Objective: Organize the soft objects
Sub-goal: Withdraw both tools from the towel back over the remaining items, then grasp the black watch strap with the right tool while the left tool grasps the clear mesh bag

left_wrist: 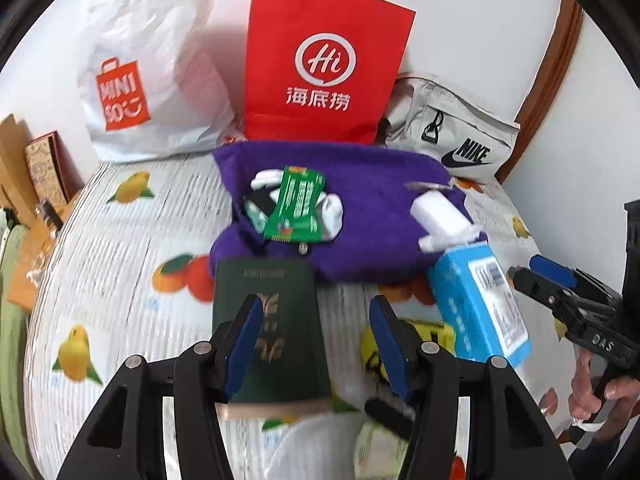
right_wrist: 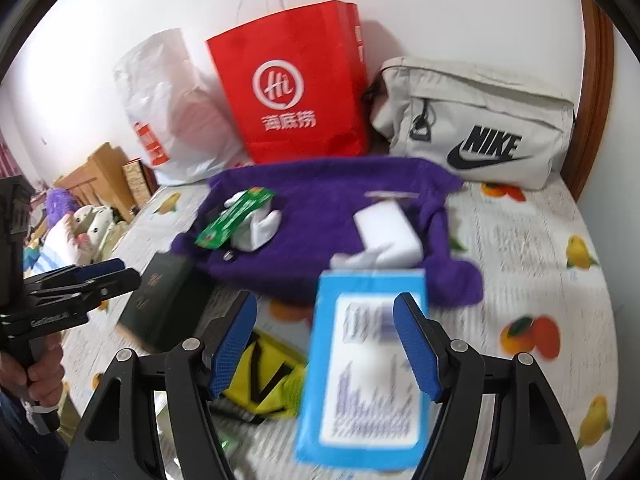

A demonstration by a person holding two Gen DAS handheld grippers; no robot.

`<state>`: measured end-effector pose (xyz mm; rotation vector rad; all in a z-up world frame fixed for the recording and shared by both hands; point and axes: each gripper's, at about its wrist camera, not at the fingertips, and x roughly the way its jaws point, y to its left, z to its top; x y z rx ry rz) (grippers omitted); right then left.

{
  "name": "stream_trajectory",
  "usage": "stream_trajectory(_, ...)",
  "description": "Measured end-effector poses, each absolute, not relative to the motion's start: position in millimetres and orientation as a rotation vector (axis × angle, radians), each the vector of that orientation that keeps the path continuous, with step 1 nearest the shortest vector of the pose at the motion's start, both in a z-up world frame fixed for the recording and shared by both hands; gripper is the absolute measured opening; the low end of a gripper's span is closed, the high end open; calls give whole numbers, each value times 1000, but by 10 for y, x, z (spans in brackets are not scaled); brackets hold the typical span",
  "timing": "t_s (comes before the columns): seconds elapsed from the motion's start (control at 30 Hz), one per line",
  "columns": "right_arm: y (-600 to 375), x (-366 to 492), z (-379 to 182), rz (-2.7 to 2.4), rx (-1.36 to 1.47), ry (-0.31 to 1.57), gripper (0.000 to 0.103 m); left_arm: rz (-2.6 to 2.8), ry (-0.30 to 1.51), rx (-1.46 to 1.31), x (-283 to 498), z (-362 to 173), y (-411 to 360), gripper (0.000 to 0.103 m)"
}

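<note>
holding a flat item in each gripper above the bed: the left gripper (left_wrist: 316, 344) has a dark green booklet (left_wrist: 268, 320) standing between its jaws, but only the left pad visibly lies against the cover and the right pad stands clear of it, so i cannot tell whether it is truly clamped or just propped. the right gripper (right_wrist: 324, 344) shows a blue packet (right_wrist: 364, 364) between its pads, right pad at the packet's edge, left pad apart from it with a gap; grip again not settled by the frames, which are blurred. both items are held upright and edge-on, likely so they can be dropped into something narrow. the soft thing of the task, a purple towel (left_wrist: 360, 208), lies spread on the fruit-print bedsheet (left_wrist: 120, 240) just beyond both grippers, and serves as a tray: a green sachet (left_wrist: 298, 204) over white socks (left_wrist: 332, 216) on its left part, a white bottle (left_wrist: 440, 216) on its right. behind it, against the wall, stand a white plastic bag (left_wrist: 152, 80), a red paper bag (left_wrist: 324, 64) and a grey pouch (left_wrist: 452, 132), probably the places to sort into. a yellow item (right_wrist: 268, 380) lies on the sheet under the right gripper. judgement: sorting is at an early stage, the towel is not yet cleared or folded.
</note>
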<state>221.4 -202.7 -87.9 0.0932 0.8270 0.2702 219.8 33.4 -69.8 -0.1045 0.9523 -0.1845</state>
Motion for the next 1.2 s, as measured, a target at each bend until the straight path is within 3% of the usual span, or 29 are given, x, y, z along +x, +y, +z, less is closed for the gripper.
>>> stream_trajectory(0.33,-1725,1549,-1014,351,53,814,70,-155,981,-110,1778,-842,492,53)
stream_trajectory(0.43,-1633,1392,-1128,393,45,827,63,-148,991,-136,1673,-932,562,53)
stream_trajectory(0.6,-1482,1270,-1425,456,23,884,39,-153,998,-190,1539,-1019,641,53)
stream_trajectory(1.03,-1239,1191,-1832,506,-31,980,38,-171,1032,-195,1383,-1214,650,54)
stream_trajectory(1.1,-1219,1190,-1865,516,-31,978,24,-165,1044,-192,1377,-1249,657,53)
stream_trajectory(1.2,-1235,1133,-1768,522,-40,940,22,-159,1048,-188,1350,-1273,676,53)
